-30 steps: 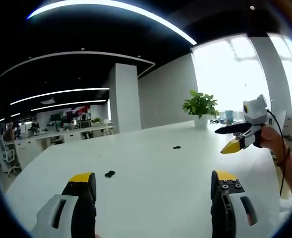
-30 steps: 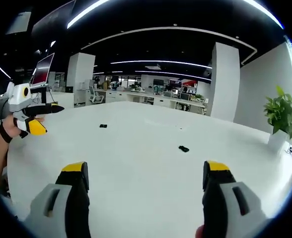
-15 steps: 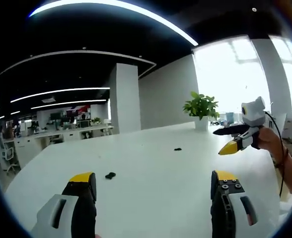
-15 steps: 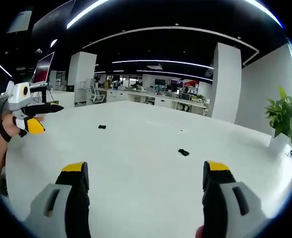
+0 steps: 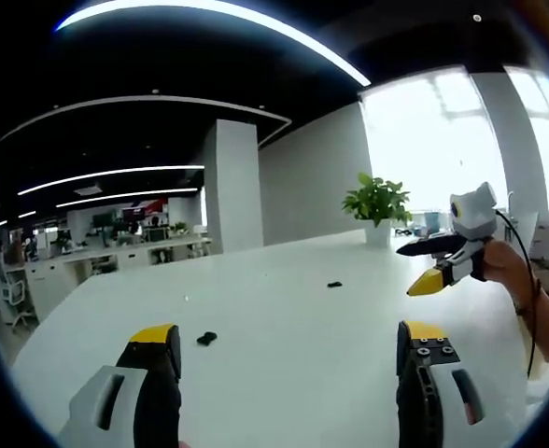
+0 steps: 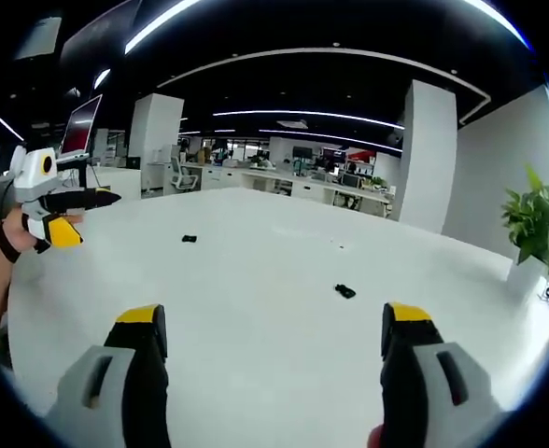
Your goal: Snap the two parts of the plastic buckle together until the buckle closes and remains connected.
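Two grippers hover above a large white worktop [image 5: 293, 308], both with jaws spread wide and holding nothing. In the left gripper view, the left gripper [image 5: 288, 350] rises from the bottom edge, and the right gripper [image 5: 422, 266] shows at the right, held in a hand [image 5: 500, 271]. In the right gripper view, the right gripper [image 6: 274, 345] sits at the bottom, with the left gripper [image 6: 83, 215] at the far left. Two small black buckle parts lie on the worktop, well apart: one [image 5: 206, 338] near the left gripper, the other [image 5: 334, 284] farther across. One potted plant [image 5: 378, 207], the only container, stands at the far edge, holding green leaves.
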The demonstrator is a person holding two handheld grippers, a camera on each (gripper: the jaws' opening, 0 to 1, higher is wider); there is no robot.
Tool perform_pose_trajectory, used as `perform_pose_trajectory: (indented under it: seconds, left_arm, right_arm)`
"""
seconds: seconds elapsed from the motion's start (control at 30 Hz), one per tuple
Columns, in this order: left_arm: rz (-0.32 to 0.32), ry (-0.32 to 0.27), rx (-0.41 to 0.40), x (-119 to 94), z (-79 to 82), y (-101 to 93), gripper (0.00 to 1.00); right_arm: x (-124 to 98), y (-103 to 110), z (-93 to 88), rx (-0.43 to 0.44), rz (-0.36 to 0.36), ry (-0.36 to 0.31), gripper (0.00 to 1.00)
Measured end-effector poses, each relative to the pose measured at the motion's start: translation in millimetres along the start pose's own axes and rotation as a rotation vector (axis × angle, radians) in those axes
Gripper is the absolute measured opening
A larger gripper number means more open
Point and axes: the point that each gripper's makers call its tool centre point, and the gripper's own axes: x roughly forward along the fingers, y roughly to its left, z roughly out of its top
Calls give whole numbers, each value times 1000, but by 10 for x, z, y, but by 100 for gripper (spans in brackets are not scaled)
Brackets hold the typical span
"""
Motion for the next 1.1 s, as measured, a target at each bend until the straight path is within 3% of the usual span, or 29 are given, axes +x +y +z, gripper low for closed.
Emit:
perform_pose_trajectory:
  seconds: [1.1]
  left_arm:
    - [-20, 25, -17, 184, 47, 56, 98]
  right_arm:
    - [197, -115, 106, 7, 18, 4, 96]
